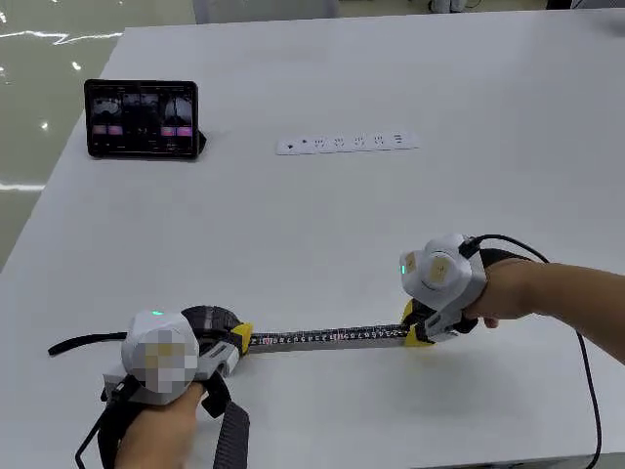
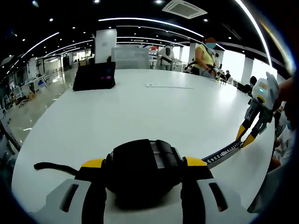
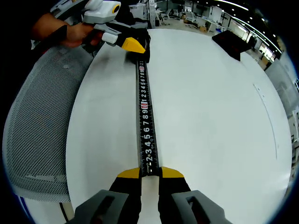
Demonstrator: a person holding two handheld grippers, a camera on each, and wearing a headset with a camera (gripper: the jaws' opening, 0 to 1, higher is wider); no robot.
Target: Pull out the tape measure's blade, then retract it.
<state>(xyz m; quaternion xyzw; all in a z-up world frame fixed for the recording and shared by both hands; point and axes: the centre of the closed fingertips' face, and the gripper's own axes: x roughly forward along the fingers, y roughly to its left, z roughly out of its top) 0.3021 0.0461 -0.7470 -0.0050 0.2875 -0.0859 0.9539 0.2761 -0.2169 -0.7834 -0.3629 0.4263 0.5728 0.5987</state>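
The left gripper (image 2: 144, 163) is closed around the black tape measure case (image 1: 207, 319), which rests on the white tabletop (image 1: 391, 78) near the front edge. The blade (image 3: 145, 116) lies flat, stretched from the case to the right gripper (image 3: 150, 172), whose yellow tips pinch its end almost shut. Black digits 2 to 9 read along it, then a red mark. Farther back stand a tablet (image 1: 143, 118) and a power strip (image 1: 347, 144); no brand is legible.
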